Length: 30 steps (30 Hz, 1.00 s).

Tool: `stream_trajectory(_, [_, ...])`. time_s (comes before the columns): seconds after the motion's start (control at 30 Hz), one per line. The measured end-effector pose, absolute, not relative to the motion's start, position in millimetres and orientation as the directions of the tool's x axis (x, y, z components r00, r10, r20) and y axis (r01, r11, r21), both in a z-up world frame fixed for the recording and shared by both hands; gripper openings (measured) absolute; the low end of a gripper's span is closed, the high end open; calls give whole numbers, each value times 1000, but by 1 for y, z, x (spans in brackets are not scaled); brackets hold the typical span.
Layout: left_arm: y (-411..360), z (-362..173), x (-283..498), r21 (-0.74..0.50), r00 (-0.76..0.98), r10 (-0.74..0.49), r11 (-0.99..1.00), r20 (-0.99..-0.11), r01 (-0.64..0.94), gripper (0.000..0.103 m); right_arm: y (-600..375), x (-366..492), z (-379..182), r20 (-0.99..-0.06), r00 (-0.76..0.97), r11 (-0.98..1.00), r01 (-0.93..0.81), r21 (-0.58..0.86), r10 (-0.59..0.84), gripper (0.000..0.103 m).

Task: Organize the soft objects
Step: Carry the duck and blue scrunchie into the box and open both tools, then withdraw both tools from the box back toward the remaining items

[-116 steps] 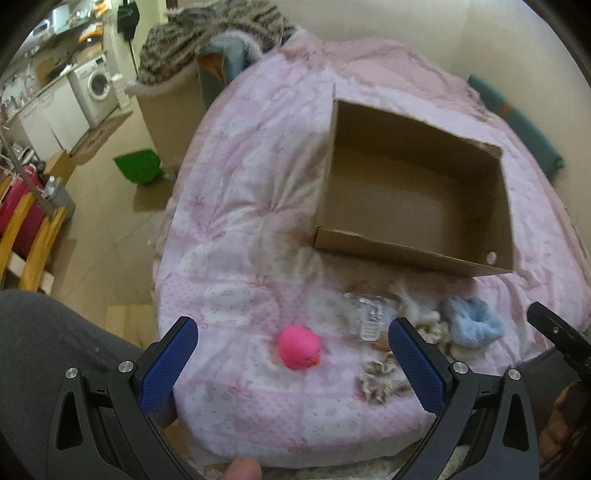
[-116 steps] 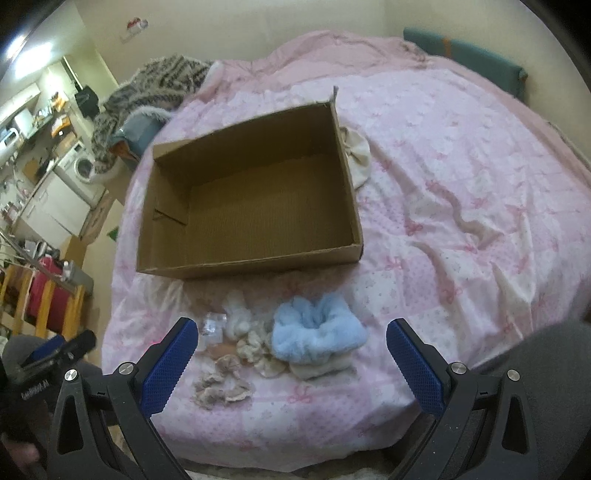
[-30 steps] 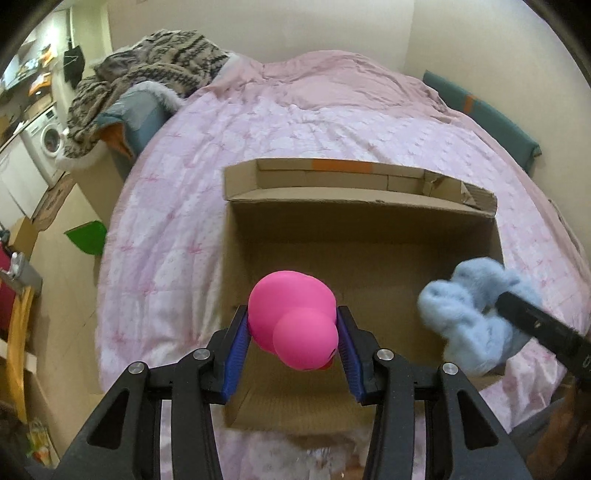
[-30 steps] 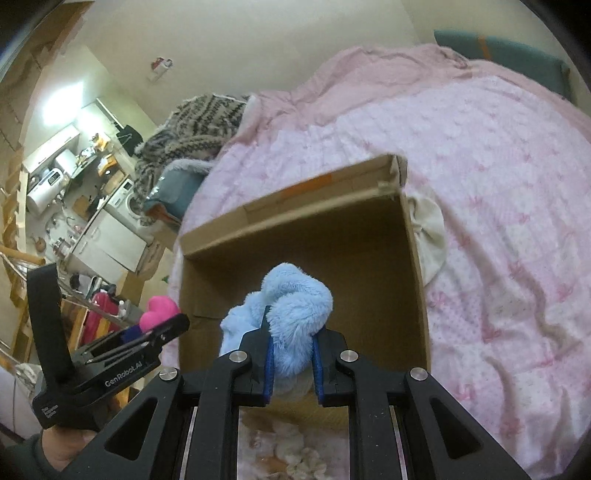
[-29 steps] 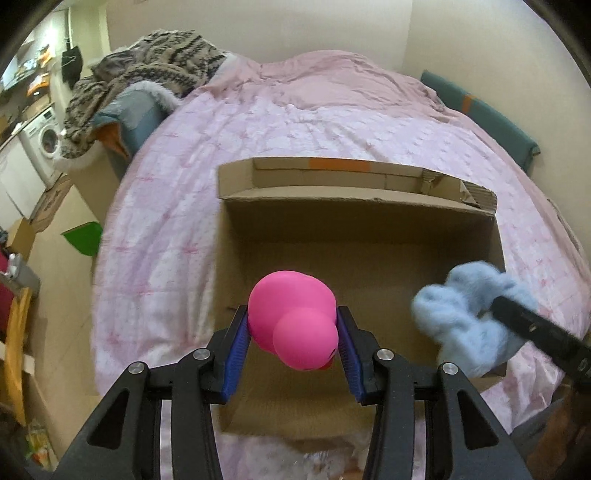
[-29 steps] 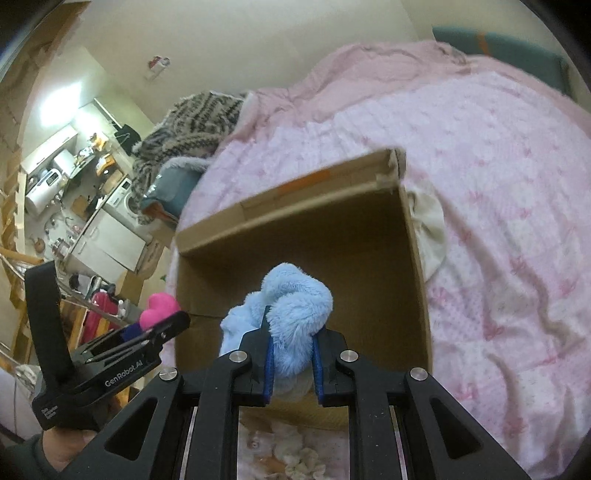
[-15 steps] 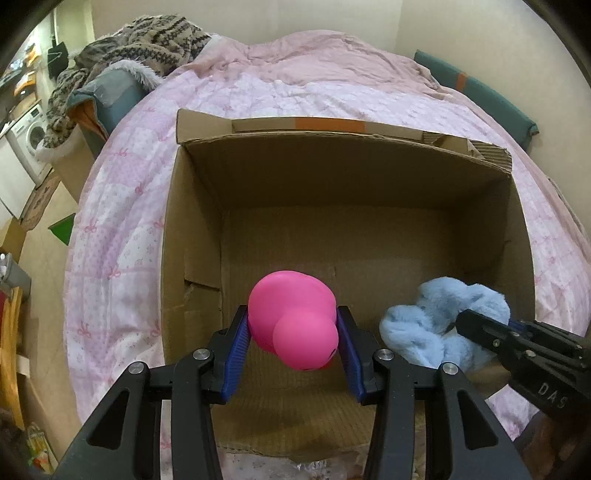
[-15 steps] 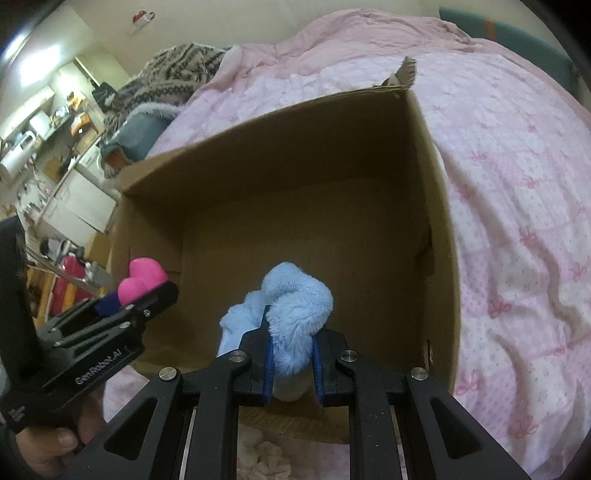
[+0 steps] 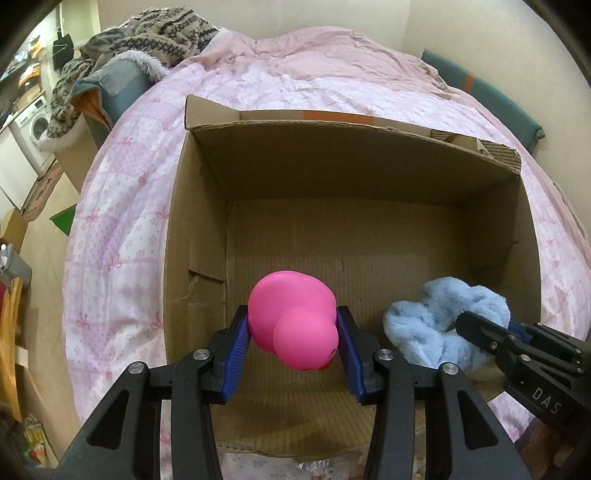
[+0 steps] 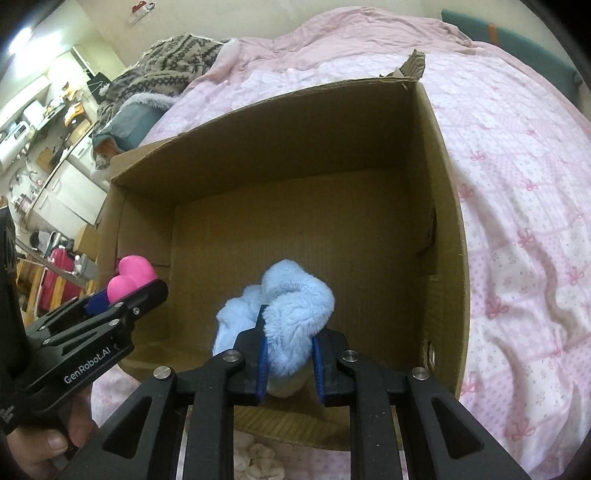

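Observation:
An open cardboard box lies on a pink bedspread. My left gripper is shut on a pink rubber duck, held low inside the box near its left front. The duck and left gripper also show at the left of the right wrist view. My right gripper holds a fluffy light-blue scrunchie between its blue pads, low in the box at the right front. The scrunchie bulges beyond the jaws, which stand slightly apart around it.
The bedspread surrounds the box. Cream scrunchies lie on the bed just in front of the box. A patterned blanket is piled at the bed's far left. A green cushion runs along the right wall.
Both grippers have sunk from above the box rim down into the box, carrying the duck and the blue scrunchie. The right jaws stand slightly wider around the scrunchie.

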<state>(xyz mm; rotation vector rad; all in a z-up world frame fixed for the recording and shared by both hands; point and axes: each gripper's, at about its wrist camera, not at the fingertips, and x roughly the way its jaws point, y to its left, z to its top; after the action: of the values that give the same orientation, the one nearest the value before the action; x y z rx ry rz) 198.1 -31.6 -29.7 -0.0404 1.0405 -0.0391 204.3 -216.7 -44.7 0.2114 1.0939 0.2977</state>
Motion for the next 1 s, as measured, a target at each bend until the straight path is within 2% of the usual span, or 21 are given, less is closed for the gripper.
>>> stream_trajectory(0.23, [-36,-33,196,-51,487,-66,998,-871,42,42,-220,202,-40,-824,450,938,-132,320,344,27])
stream_trajectory(0.37, [-37,-32,195,-52,485,-65,998,-872,41,42,-219,200,-33,-799,478,931,-151,334,364,36])
stream_trajectory(0.47, [-38,-31,195,-42,491,-57,998,-869,42,43,-223,197,-28,-780,507,929,-152,338,366,71])
stream_trajectory(0.53, [-38,-31,194,-40,489,-56,998,-870,43,51,-227,196,-24,-765,532,929,-142,343,364,72])
stream_trajectory(0.6, [-38,-28,193,-40,495,-54,998,-867,38,67,-229,195,-20,-755,545,927,-142,347,366,75])
stream_trajectory(0.67, [-38,-24,192,-36,513,-47,999,-857,32,72,-232,195,-16,-744,564,929,-138,344,359,80])
stream_trajectory(0.8, [-35,-18,191,-49,525,-60,998,-849,35,72,-233,195,-12,-737,572,928,-142,345,361,82])
stream_trajectory(0.83, [-34,-17,190,-48,527,-57,998,-848,31,72,-233,195,-12,-737,571,927,-141,347,362,85])
stream_trajectory(0.9, [-32,-13,188,-40,539,-42,999,-842,15,72,-235,193,-11,-731,578,926,-136,352,363,97])
stream_trajectory(1.0, [-28,-6,185,-37,558,-31,999,-829,1,72,-237,190,-7,-720,598,929,-128,347,352,98])
